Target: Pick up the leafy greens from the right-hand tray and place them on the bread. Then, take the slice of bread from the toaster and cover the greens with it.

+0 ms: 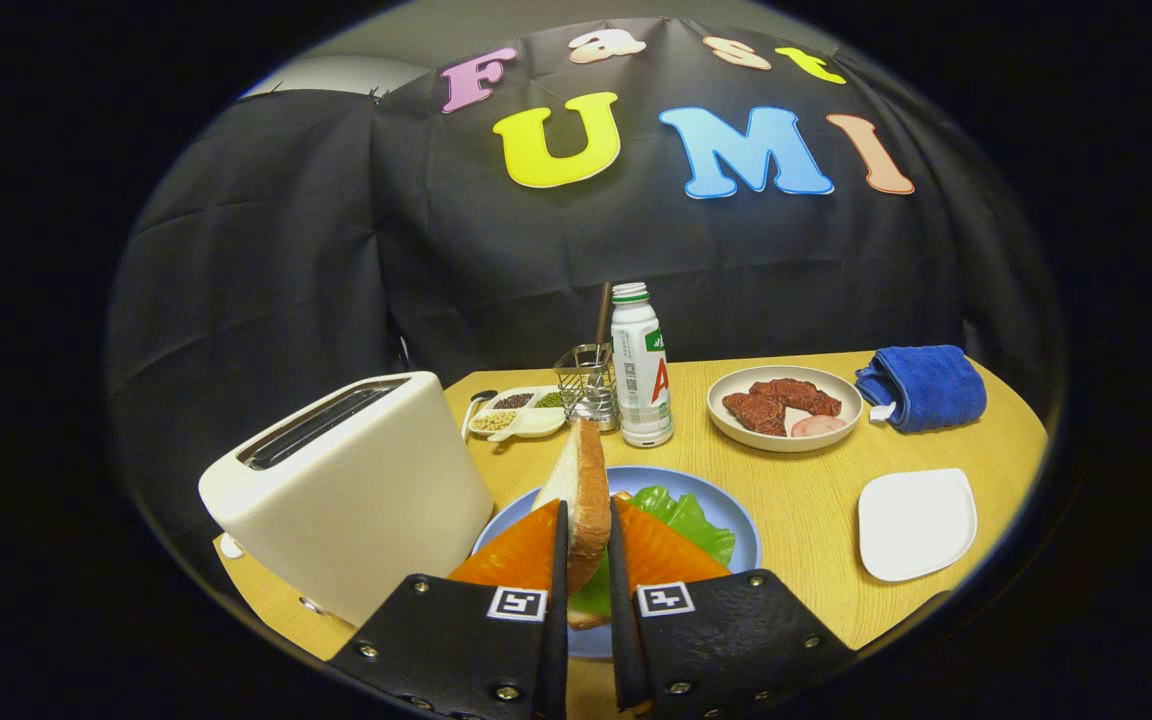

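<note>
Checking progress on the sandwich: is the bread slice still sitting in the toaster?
No: the gripper holds the bread slice upright between both fingers above the greens on the blue plate, beside the toaster.

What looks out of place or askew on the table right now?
Nothing looks spilled or damaged. The toaster appears tilted, likely lens distortion. The bread slice stands on edge, clamped between the jaws of the gripper, above the blue plate where the leafy greens already lie. The white tray is bare.
</note>
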`<state>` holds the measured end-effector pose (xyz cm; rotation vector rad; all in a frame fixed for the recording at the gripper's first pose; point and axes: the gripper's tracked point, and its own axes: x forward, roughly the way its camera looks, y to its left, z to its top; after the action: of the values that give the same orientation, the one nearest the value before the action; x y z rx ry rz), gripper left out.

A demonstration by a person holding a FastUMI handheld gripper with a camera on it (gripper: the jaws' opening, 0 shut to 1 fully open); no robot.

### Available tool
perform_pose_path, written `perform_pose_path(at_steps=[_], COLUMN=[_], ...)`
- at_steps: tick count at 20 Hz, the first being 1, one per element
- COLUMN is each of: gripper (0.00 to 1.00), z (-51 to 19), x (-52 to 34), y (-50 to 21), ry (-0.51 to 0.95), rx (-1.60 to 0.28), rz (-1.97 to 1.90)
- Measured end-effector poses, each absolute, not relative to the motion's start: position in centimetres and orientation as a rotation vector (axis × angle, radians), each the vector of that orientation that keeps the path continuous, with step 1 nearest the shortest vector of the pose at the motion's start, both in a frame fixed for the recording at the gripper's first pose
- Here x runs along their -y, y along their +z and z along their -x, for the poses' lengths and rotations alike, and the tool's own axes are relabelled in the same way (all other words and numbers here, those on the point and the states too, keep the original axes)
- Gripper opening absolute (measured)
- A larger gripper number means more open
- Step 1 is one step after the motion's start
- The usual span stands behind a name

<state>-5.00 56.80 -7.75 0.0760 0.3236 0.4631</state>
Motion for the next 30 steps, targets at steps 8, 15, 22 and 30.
perform_pose_path(at_steps=[8, 15, 22, 30], gripper=[0.25, 0.37, 0.37, 0.42], z=[4.4, 4.0, 4.0, 4.1], x=[-55.4, -54.3, -54.0, -53.4], y=[-8.7, -9.6, -10.0, -8.8], ry=[0.443, 0.425, 0.426, 0.419], rx=[-0.364, -0.371, -0.378, -0.306], rz=[-0.118, -0.086, -0.060, 0.001])
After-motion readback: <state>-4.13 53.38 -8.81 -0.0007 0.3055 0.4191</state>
